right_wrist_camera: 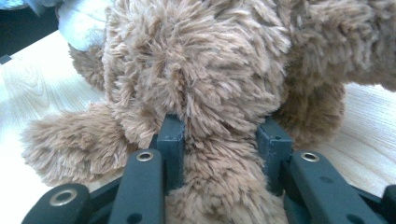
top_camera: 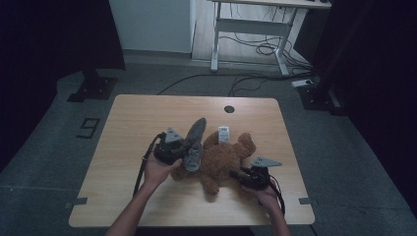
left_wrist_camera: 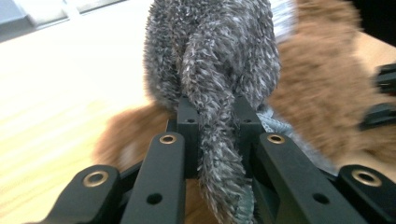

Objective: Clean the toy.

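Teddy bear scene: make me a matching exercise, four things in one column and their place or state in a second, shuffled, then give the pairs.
Things:
1. brown teddy bear
2. grey fuzzy garment
3. left gripper
4. right gripper

Place or state:
A. shut on the bear's brown fur
B. lies on the wooden table
C. shut on grey fabric
D. draped on the bear's left end in the high view

Pairs: 1-B, 2-D, 3-C, 4-A

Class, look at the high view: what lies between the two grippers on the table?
The brown teddy bear lies between the left gripper and right gripper, with a grey sock draped at its left side.
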A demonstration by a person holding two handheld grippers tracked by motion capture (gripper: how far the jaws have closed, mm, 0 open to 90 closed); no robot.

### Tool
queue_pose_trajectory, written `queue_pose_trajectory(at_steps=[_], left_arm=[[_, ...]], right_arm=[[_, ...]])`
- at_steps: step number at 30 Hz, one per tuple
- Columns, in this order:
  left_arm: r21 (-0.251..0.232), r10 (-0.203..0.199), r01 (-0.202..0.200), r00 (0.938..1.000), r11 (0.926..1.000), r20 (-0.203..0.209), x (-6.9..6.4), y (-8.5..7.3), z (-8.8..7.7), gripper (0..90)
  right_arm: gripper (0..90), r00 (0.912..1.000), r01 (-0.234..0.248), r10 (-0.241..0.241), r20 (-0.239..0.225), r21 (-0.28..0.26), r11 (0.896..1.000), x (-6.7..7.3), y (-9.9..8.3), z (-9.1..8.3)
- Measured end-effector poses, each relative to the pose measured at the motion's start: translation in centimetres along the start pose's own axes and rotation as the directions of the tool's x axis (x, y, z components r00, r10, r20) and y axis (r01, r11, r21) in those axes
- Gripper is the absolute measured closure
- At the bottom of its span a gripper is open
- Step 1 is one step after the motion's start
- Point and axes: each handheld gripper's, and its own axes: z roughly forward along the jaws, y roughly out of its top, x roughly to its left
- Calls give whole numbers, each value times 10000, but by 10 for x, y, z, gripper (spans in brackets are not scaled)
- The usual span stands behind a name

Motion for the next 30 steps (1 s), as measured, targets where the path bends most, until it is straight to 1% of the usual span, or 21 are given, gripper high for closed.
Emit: queue_pose_trajectory(at_steps=[1,3,4,6,8,9,10,11,13,14,15,16,20,22,23,24,25,27,28,29,30], left_arm=[[93,-280,280,9996,9996,21,8,-6,1,781],[229,-863,856,9958,9961,301,20,-19,9,783],[238,-1022,1014,9942,9946,330,23,-25,12,784],[149,-1237,1231,9915,9923,408,27,-30,13,785],[214,-1147,1142,9931,9932,226,29,-31,12,785],[214,-1147,1142,9931,9932,226,29,-31,12,785],[332,-1157,1156,9933,9927,9,33,-33,12,785],[332,-1157,1156,9933,9927,9,33,-33,12,785],[547,-1162,1177,9928,9915,-286,36,-38,13,785],[748,-1127,1165,9922,9904,-531,39,-45,15,786],[748,-1127,1165,9922,9904,-531,39,-45,15,786],[1073,-1109,1180,9913,9872,-703,41,-52,20,787],[1753,-1081,1156,9928,9777,-518,38,-71,34,787],[1684,-1290,1329,9911,9767,-339,38,-78,37,787],[1684,-1290,1329,9911,9767,-339,38,-78,37,787],[1618,-1431,1441,9896,9763,-178,40,-80,35,787],[1549,-1427,1429,9897,9775,-126,41,-79,32,786],[1237,-1614,1604,9869,9793,-19,45,-75,22,783],[1056,-1628,1621,9867,9811,-21,47,-71,16,782],[1056,-1628,1621,9867,9811,-21,47,-71,16,781],[594,-1552,1547,9879,9862,39,47,-60,2,781]], right_arm=[[615,10000,-10,10,1,-6,10000,0,0,0],[615,10000,-30,30,-18,-23,10000,0,0,0],[615,10000,-16,16,-23,-31,10000,0,0,1],[615,10000,-25,25,13,-37,10000,1,1,2],[615,10000,-36,36,18,-39,10000,1,1,2],[615,10000,-50,50,12,-56,10000,1,1,2],[615,10000,-60,60,10,-61,10000,1,1,2],[615,10000,-68,68,13,-61,10000,1,1,2],[615,10000,-65,65,14,-63,10000,1,1,2],[615,10000,-67,67,-19,-36,10000,0,1,2],[615,10000,-67,67,-19,-36,10000,0,1,2],[615,9999,-93,93,-44,-30,10000,0,1,1],[615,9999,-135,135,-32,-10,9999,-1,1,1],[615,9999,-140,140,-32,-7,9999,-1,1,1],[616,9999,-146,146,-34,-10,9999,-1,1,1],[615,9999,-153,153,-41,-16,9999,-1,0,1],[615,9999,-155,155,-42,-18,9999,-1,0,1],[615,9999,-154,154,-33,-21,9999,-2,0,1],[614,9998,-169,169,-41,-17,9999,-2,0,1],[614,9998,-174,174,-53,-15,9998,-2,1,1],[614,9998,-173,173,-63,-11,9998,-3,1,1]])
